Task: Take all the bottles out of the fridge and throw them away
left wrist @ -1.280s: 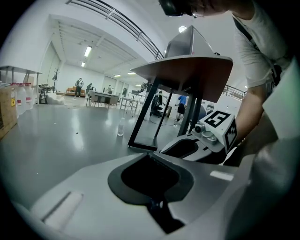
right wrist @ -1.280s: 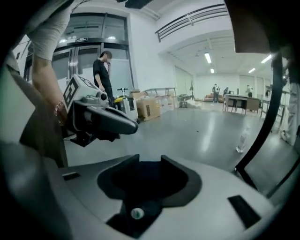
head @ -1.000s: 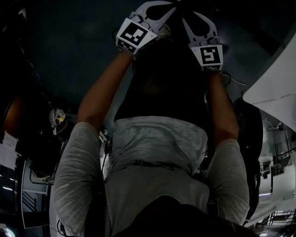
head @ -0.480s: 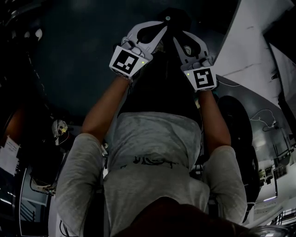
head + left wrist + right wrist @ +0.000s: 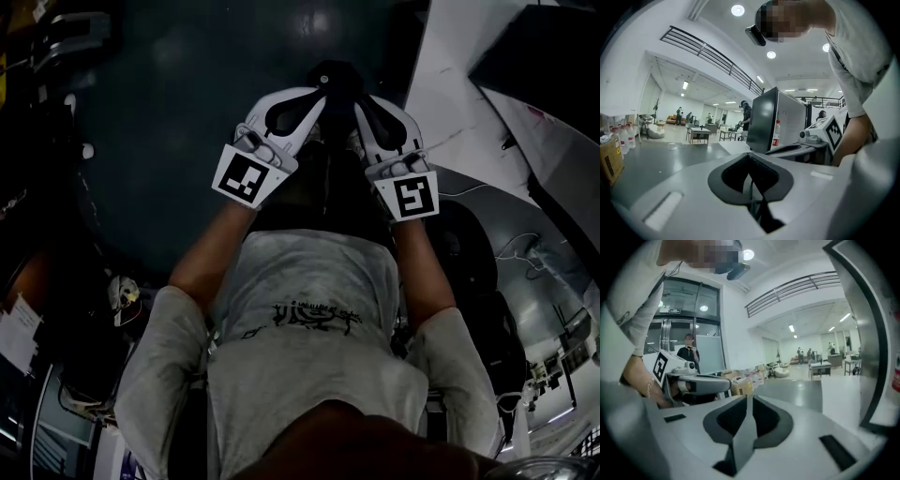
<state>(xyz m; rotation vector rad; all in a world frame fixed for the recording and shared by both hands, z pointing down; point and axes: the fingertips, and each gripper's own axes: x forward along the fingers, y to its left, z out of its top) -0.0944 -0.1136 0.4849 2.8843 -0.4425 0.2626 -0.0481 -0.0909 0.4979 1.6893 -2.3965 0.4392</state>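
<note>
Approach step: left claw (image 5: 750,159) shut, right claw (image 5: 746,405) just closing shut, both empty. Next, open for the bottle (image 5: 776,134) at the fridge (image 5: 764,117).

head view looks steeply down, close over the person's shirt (image 5: 309,309) and arms (image 5: 211,253). both gripper views face level across the hall (image 5: 670,145), sharing the fridge (image 5: 776,119).
</note>
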